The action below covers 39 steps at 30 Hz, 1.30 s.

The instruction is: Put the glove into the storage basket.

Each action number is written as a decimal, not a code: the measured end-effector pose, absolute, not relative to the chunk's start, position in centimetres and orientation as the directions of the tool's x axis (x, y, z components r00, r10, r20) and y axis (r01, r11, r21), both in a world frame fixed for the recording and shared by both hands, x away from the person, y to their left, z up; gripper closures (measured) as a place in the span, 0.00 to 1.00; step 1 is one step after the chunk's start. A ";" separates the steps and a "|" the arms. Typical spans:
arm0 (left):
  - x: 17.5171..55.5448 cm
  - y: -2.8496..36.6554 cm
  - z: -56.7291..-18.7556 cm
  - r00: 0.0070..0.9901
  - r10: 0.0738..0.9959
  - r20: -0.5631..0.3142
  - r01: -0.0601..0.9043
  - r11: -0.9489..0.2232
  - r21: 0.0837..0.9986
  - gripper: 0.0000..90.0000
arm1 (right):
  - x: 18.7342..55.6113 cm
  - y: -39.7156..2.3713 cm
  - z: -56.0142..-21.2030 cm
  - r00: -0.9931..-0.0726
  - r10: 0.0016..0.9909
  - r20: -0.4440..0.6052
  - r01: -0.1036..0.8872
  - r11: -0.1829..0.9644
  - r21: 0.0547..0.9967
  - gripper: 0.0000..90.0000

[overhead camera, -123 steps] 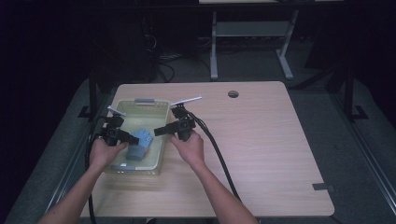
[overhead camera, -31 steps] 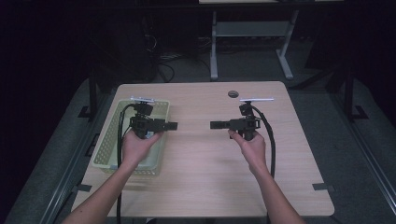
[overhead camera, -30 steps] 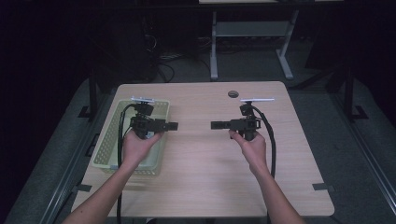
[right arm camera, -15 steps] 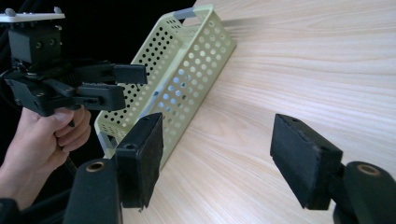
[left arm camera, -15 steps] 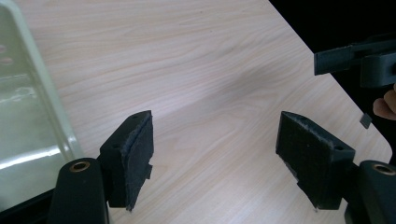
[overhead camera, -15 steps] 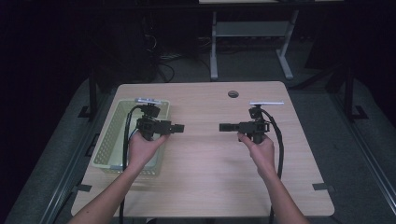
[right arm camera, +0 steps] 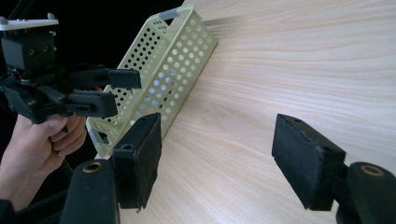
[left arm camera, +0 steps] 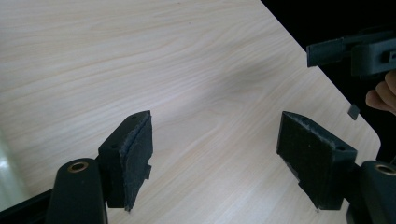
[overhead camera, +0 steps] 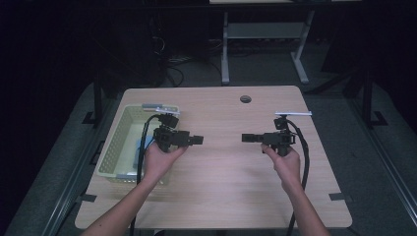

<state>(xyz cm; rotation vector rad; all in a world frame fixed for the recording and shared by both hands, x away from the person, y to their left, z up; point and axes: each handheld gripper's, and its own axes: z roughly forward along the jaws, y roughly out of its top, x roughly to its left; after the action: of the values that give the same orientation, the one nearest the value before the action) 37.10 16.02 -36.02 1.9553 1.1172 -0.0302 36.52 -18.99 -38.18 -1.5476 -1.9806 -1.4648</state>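
My left gripper hovers over the wooden table, just right of a pale green perforated basket, pointing right. Its jaws stand open with bare wood between them. My right gripper points left and faces the left one across a gap. Its jaws have just been opening, they stand open, and nothing is between them. A blue object lies in the basket. In the right gripper view the left gripper is held in front of the basket.
A round cable hole sits near the table's far edge. A white-legged stand is on the dark floor behind the table. Small tape marks lie near the front right corner.
About four seconds ago both grippers were in the basket at the blue object. Over the last second both hands have drifted right and slightly toward the near edge, with nothing in their jaws.
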 end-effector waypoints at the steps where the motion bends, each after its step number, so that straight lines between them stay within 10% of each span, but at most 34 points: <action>1: 37.0 15.8 -36.1 0.601 0.689 -0.404 0.712 -0.233 0.662 0.29 | 36.4 -19.2 -38.1 -0.410 0.599 0.688 0.832 -0.063 0.551 0.37; 39: 31.5 10.4 -39.8 0.705 0.622 -0.342 0.635 -0.338 0.694 0.29 | 32.9 -25.0 -41.6 -0.334 0.633 0.699 0.850 -0.118 0.513 0.35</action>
<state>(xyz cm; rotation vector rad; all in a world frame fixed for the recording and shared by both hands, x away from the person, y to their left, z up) 31.53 10.36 -39.78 2.0424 0.9595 -0.0193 32.91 -24.97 -41.61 -1.6625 -1.9230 -1.4334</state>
